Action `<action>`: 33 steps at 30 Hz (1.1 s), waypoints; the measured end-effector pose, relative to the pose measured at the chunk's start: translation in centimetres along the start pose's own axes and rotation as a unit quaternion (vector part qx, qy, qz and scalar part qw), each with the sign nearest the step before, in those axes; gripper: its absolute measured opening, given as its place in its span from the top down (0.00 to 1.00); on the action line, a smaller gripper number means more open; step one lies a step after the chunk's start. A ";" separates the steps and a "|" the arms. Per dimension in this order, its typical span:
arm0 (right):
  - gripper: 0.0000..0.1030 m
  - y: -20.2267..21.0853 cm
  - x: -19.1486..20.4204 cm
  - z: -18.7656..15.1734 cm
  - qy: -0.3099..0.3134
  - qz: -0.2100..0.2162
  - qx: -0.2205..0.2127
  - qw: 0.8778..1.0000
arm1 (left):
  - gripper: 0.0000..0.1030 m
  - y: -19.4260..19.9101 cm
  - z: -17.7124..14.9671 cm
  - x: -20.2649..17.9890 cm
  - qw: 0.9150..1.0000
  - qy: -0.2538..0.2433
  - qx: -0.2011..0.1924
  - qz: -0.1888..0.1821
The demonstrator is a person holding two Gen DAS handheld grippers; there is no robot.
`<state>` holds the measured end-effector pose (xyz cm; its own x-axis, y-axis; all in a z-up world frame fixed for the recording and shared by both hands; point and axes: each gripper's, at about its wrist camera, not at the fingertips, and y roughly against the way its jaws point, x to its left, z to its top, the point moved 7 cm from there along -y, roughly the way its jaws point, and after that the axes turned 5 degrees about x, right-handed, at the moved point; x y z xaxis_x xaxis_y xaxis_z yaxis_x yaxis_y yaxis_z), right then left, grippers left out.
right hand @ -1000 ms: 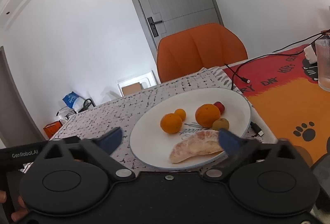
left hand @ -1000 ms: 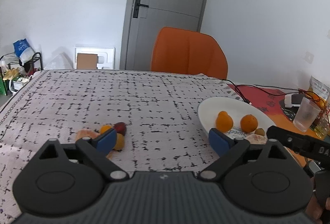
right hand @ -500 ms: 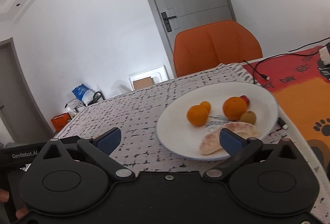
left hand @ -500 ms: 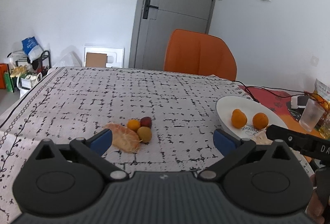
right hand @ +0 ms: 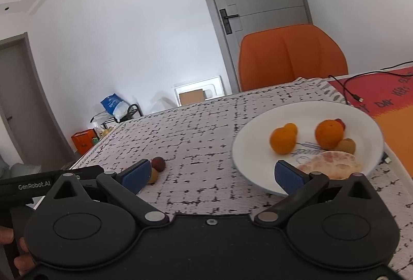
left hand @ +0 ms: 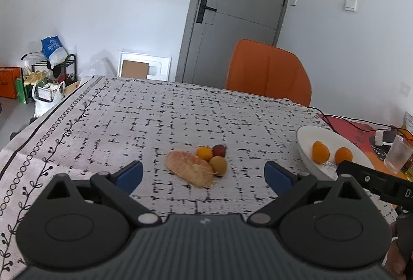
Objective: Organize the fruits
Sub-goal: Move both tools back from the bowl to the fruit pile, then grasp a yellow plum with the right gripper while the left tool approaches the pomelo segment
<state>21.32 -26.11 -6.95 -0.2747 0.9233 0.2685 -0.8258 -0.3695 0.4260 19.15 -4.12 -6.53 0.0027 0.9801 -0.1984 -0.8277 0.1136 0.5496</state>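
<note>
L gripper (left hand: 204, 174) hung wide open w/ nothing held, above the patterned tablecloth (left hand: 155, 120). Just ahead lay a peeled pomelo segment (left hand: 190, 168), touching a small orange (left hand: 203, 153), a red plum (left hand: 219, 150) & a yellow-green fruit (left hand: 218, 164). R gripper (right hand: 211, 174) was also spread wide, empty, near the white plate (right hand: 258, 138). Plate held 2 oranges (right hand: 282, 140), another pomelo segment (right hand: 333, 162) & smaller fruits behind. Orange chair (left hand: 268, 73) stood past the table.
</note>
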 end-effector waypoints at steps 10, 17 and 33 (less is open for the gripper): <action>0.00 -1.5 1.9 -0.4 0.011 0.014 0.015 1.000 | 0.01 -0.4 0.2 2.9 0.999 0.034 0.005 0.012; 0.00 -2.5 2.8 -0.4 0.015 0.018 0.022 0.999 | 0.01 -0.7 0.4 3.7 0.999 0.039 0.006 0.015; 0.18 -4.7 4.6 -0.6 0.033 0.038 0.052 0.997 | 0.06 -1.8 0.8 4.4 0.999 0.045 0.015 0.001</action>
<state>23.67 -20.07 -8.27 -0.3694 0.8956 0.2479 -0.7468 -0.4449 0.4943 21.08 0.13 -7.76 -0.0505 0.9620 -0.2683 -0.8102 0.1176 0.5742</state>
